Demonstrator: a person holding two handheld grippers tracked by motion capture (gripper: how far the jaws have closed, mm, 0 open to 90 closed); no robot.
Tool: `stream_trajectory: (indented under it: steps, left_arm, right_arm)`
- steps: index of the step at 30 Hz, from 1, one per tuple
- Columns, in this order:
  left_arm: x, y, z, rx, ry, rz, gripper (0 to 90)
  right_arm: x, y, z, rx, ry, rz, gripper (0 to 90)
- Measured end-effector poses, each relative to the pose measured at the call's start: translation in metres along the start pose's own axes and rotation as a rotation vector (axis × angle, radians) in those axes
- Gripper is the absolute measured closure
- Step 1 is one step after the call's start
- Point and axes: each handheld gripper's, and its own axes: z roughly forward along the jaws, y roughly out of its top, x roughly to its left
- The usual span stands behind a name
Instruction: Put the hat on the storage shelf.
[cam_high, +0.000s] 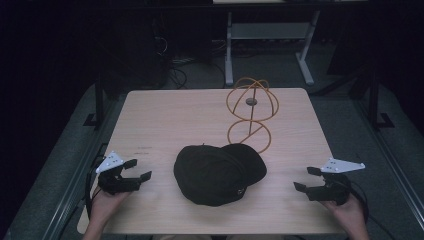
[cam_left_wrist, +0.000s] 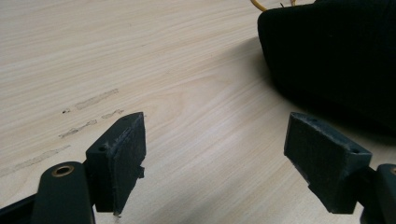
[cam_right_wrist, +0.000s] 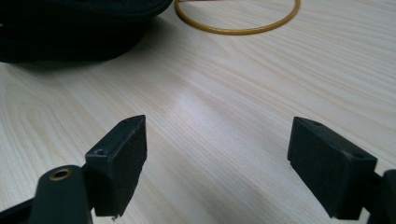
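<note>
The worktop (cam_high: 165, 115) is pale wood with fine straight grain and a few faint grey scuff marks. On it, the cap (cam_high: 217, 172) is plain black with a tiny white mark at its near edge. Behind the cap, the wire stand (cam_high: 250, 112) is mustard yellow. Each tool, left (cam_high: 138, 170) and right (cam_high: 307, 178), is black and topped by a light grey plate.

The cap (cam_high: 218, 173) lies on the table (cam_high: 165, 115), at the middle of the near part. Behind it, just to the right, stands the wire stand (cam_high: 250, 114); its base ring is partly hidden by the cap. The left gripper (cam_high: 138, 170) is left of the cap, the right gripper (cam_high: 306, 179) is right of it, both apart from it.
</note>
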Motion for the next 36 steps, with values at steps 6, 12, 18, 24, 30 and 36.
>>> stream_trajectory:
  steps: [6,12,18,24,30,36]
  left_arm:
    - [-0.002,0.000,0.000,-0.006,-0.010,0.009,20.4]
    - [-0.003,0.000,0.000,0.003,-0.019,0.012,20.4]
    - [-0.002,0.000,0.001,0.000,-0.018,0.018,20.3]
    - [-0.001,0.000,0.002,0.005,-0.015,0.021,20.3]
    - [-0.001,0.000,0.002,0.004,-0.011,0.022,20.3]
    - [-0.001,0.000,0.003,0.008,-0.011,0.028,20.4]
  right_arm:
    - [0.004,0.002,0.002,-0.002,0.013,-0.022,17.6]
    - [0.015,0.011,0.002,-0.003,0.029,-0.039,15.8]
    - [0.028,0.021,0.004,-0.008,0.066,-0.068,14.1]
    - [0.040,0.032,0.007,-0.006,0.107,-0.094,14.1]
    - [0.052,0.046,0.009,0.012,0.136,-0.141,14.2]
    - [0.066,0.061,0.012,0.018,0.156,-0.197,14.5]
